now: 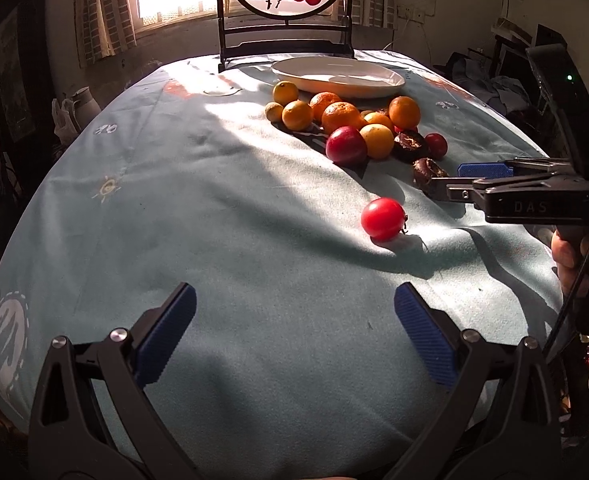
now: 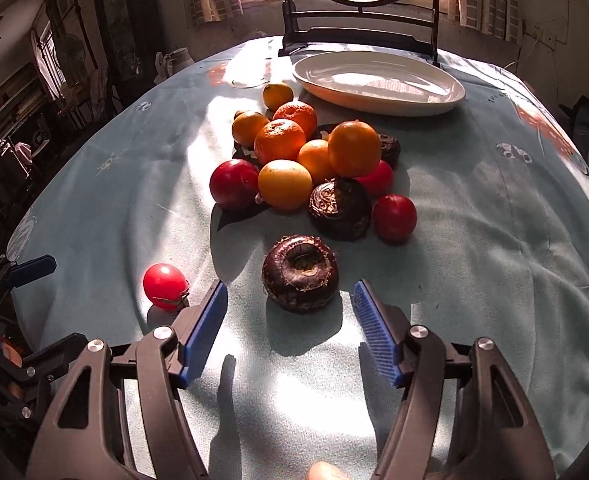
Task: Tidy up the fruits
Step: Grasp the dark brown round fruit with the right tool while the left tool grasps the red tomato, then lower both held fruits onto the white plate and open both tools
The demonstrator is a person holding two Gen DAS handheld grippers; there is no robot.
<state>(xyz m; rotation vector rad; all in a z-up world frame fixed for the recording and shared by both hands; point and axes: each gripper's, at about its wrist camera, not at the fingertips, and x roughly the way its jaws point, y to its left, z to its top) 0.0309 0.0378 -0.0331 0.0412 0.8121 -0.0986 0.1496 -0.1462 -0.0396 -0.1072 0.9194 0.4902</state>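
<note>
The white oval plate [image 2: 378,80] sits bare at top centre of the right wrist view, the heap of oranges [image 2: 352,148] just below it. The dark water chestnut [image 2: 300,272] lies dead ahead of the right gripper [image 2: 290,308], its blue pads spread wide and empty, nearly flanking it. Lower left, the cherry tomato [image 2: 165,286] lies apart. The left gripper [image 1: 294,300] gapes empty too, farther back

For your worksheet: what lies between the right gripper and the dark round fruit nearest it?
Only bare tablecloth; the right gripper and dark fruit show this in the right wrist view.
</note>
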